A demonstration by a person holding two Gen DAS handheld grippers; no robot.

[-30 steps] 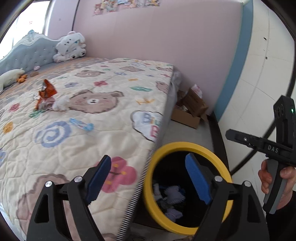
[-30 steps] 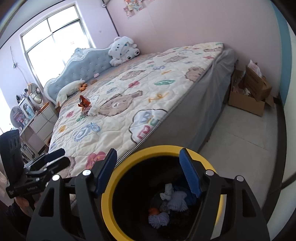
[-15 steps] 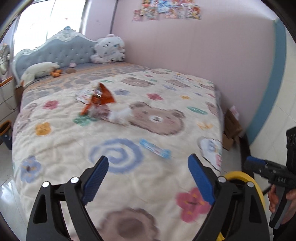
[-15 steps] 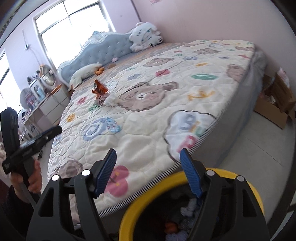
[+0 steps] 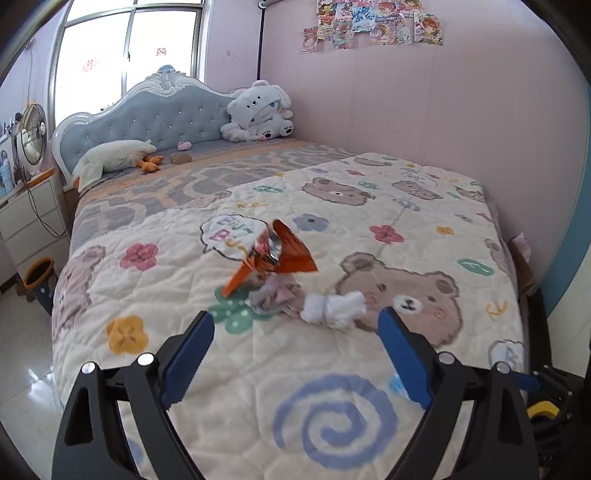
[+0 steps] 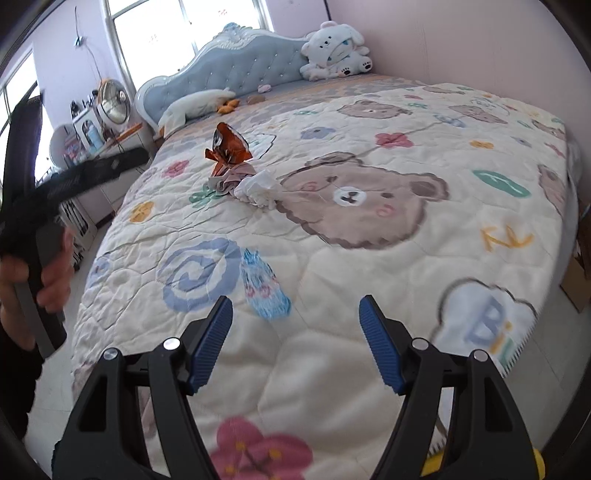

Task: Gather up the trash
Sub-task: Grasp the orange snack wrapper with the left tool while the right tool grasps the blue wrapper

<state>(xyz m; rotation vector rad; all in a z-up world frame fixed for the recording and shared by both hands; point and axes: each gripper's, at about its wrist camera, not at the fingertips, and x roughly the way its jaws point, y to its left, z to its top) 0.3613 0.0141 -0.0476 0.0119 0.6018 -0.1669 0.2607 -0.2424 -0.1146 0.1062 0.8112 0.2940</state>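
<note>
While both tools hang over the quilt with nothing in them, the step in hand looks like the reach for the next piece of litter. Nearest the right gripper (image 6: 295, 341), whose jaws stand apart and empty, lies a flat blue printed wrapper (image 6: 264, 288), just ahead of the left blue pad and beside the blue spiral print (image 6: 197, 275) on the bed (image 6: 480, 206). The left gripper (image 5: 295, 356) is likewise spread wide with nothing between its pads, aimed toward the small heap farther up the quilt: a white crumpled tissue (image 5: 334, 304), touching a greyish-pink crumpled scrap (image 5: 275, 297), and behind them an orange foil snack bag (image 5: 279, 254) that stands half upright. A sensible next move, as I judge it, is for each tool to settle on one item, lower until the pads straddle it, and close gently, since thin film and tissue crush flat against soft bedding and may slip out. From the right wrist camera the person's left hand (image 6: 35, 278) shows gripping the other tool's handle, blurred, at the left edge, and the blue wrapper is plain; from the left wrist camera that wrapper is only a sliver behind the right finger. Only the left view shows the posters (image 5: 373, 26) high on the wall. Farthest off, a white plush bear (image 5: 260, 112) sits against the blue headboard (image 5: 162, 110).
</note>
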